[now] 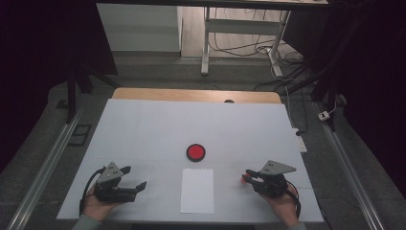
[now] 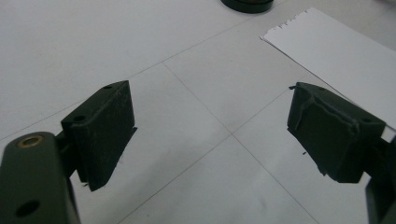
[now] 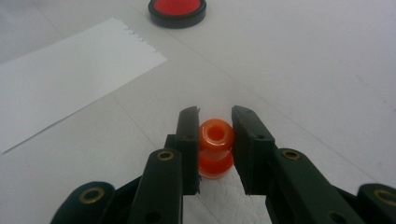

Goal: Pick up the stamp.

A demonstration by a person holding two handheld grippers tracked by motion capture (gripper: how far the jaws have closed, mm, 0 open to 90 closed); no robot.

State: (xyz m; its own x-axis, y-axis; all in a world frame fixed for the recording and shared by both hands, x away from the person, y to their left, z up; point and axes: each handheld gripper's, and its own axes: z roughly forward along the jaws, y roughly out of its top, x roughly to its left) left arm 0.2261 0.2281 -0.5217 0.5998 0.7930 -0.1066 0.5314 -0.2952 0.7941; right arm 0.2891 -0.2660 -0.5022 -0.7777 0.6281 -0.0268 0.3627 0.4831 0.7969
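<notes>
My right claw (image 3: 215,140) is squeezed tight around a little orange spool (image 3: 215,147). The spool stands up on the white tabletop (image 1: 143,129), just to the right of the sheet of paper (image 1: 197,190). My left claw (image 2: 210,135) is wide open with nothing in it, low over the tabletop on the other side of the paper. A round red disc with a black rim (image 1: 196,152) sits beyond the paper.
</notes>
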